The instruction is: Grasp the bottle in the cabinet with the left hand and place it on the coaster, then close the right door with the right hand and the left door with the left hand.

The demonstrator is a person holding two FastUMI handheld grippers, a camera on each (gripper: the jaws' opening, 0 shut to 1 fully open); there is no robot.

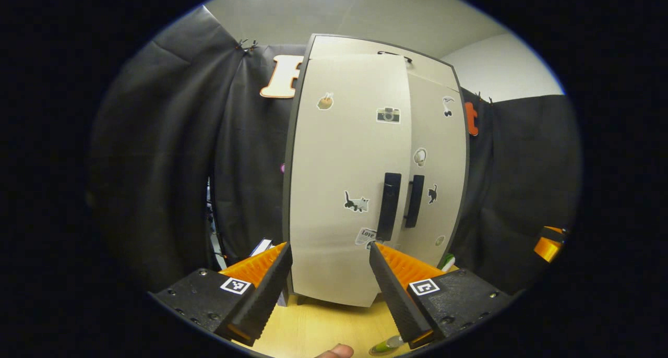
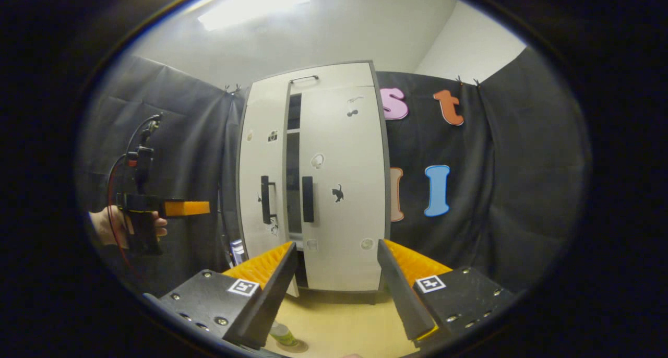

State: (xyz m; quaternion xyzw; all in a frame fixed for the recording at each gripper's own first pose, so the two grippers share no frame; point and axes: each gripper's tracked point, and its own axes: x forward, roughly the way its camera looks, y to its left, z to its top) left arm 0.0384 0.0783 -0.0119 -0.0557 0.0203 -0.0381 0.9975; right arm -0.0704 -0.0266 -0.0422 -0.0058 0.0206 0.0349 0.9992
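left gripper [image 1: 329, 253]: fingers apart, empty, facing left door [image 1: 347, 175]
left door: slightly ajar
right door [image 2: 342, 186]: looks closed
bottle [image 2: 282, 333]: near, on coaster [image 2: 292, 346]
right gripper [image 2: 336, 253]: spread, empty
risk: off-centre push leaves door gapped

Black cloth walls [image 2: 511, 180], white ceiling [image 2: 323, 39], ceiling light [image 2: 250, 6].

My cabinet [image 2: 313, 180] stands pale and upright, its right door [image 2: 342, 191] shut, left door [image 2: 263, 186] slightly ajar. My bottle [image 2: 282, 334] stands on the coaster [image 2: 292, 346] below.
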